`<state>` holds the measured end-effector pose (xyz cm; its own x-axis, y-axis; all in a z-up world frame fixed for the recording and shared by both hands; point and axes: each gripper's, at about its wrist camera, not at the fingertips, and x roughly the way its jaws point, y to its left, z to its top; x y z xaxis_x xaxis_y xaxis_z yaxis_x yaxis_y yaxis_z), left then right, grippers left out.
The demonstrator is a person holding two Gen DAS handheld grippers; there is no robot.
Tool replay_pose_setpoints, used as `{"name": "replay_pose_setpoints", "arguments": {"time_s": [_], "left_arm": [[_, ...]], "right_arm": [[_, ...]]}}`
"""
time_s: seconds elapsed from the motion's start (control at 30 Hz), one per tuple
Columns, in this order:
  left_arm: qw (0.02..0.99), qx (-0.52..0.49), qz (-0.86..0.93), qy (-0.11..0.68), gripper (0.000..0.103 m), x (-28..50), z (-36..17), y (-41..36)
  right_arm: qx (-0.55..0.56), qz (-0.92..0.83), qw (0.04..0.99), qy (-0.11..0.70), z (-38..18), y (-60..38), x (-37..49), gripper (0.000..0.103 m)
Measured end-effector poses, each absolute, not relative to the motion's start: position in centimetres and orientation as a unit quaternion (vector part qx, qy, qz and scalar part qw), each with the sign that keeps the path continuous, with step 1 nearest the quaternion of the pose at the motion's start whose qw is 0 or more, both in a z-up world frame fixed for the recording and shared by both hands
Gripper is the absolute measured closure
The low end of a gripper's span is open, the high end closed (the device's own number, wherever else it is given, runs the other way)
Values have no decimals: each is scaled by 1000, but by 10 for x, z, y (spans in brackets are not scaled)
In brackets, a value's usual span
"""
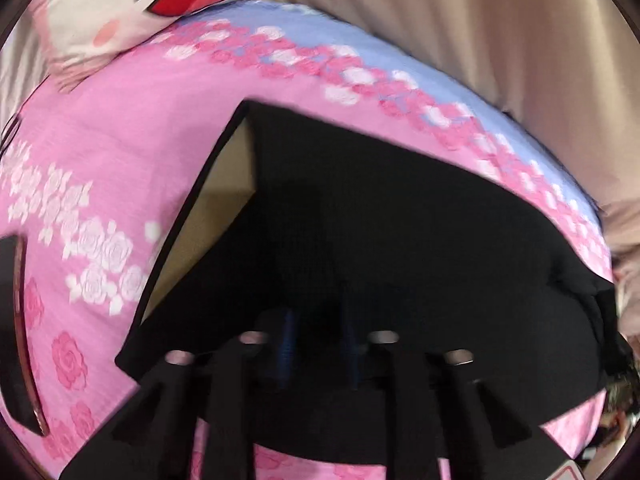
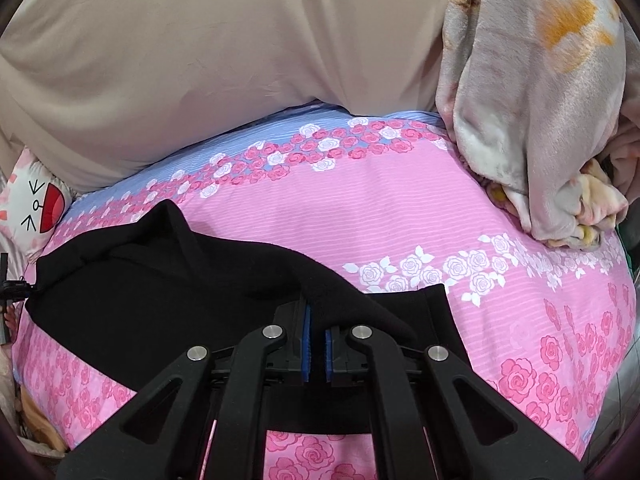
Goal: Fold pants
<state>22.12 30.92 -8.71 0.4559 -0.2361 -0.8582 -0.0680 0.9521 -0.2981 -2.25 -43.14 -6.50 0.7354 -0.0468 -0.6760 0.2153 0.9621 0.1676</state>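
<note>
R gripper sits nearest the lens in the right wrist view, its blue-padded fingers nearly together and clamped on a fold of the black pants, which rise in a ridge from the pads toward the upper left. L gripper is blurred and dark against the cloth; the pads look apart w/ black fabric around them, but whether they pinch it I cannot tell. The pants lie on the bed, on the pink rose-print sheet, spread broad toward the left. In the left wrist view a tan inner lining shows where a flap is turned back along the left edge, so the garment looks partly doubled over, not yet a tidy packet. Judgement: early-to-mid fold, approx. one lay-over under way; squaring edges and at least one more fold are left. Room: open sheet to the right of the pants and beyond them. Limits: beige curtain or drape along the far side, a crumpled plush blanket at far right, a cartoon-face pillow at far left near the pants' far corner, and a dark flat object at the left wrist view's left rim.
</note>
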Motion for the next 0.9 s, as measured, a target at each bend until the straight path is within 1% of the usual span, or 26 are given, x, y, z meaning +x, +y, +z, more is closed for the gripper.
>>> {"name": "replay_pose_setpoints", "arguments": {"time_s": [0.1, 0.23, 0.33, 0.4, 0.47, 0.53, 0.57, 0.63, 0.67, 0.77, 0.87, 0.9], "left_arm": [[855, -160, -96, 483, 98, 210, -42, 316], [872, -167, -131, 440, 97, 177, 22, 340], [884, -137, -104, 436, 97, 150, 35, 359], [880, -116, -77, 454, 97, 143, 22, 370], [866, -93, -35, 490, 97, 147, -12, 377], [847, -95, -10, 524, 97, 154, -51, 382], [840, -101, -3, 533, 97, 156, -67, 384], [841, -99, 9, 532, 97, 159, -77, 382], [843, -101, 9, 528, 97, 161, -76, 382], [853, -98, 11, 512, 98, 172, -55, 377], [871, -98, 7, 482, 98, 182, -19, 374], [873, -98, 8, 477, 98, 184, -14, 374]], "right_arm": [[119, -72, 929, 344, -55, -432, -23, 100], [109, -68, 937, 324, -35, -429, -35, 100], [102, -74, 937, 327, -37, -431, -47, 100], [108, -86, 928, 346, -55, -441, -51, 100], [120, -91, 915, 373, -83, -450, -52, 99], [132, -90, 907, 390, -103, -456, -52, 99], [136, -90, 903, 398, -111, -457, -51, 99], [140, -91, 898, 407, -116, -459, -44, 99], [139, -90, 898, 407, -111, -460, -38, 99], [111, -81, 917, 374, -65, -456, -17, 99], [73, -59, 948, 303, 14, -440, -3, 99], [62, -55, 953, 291, 28, -436, -1, 99]]}}
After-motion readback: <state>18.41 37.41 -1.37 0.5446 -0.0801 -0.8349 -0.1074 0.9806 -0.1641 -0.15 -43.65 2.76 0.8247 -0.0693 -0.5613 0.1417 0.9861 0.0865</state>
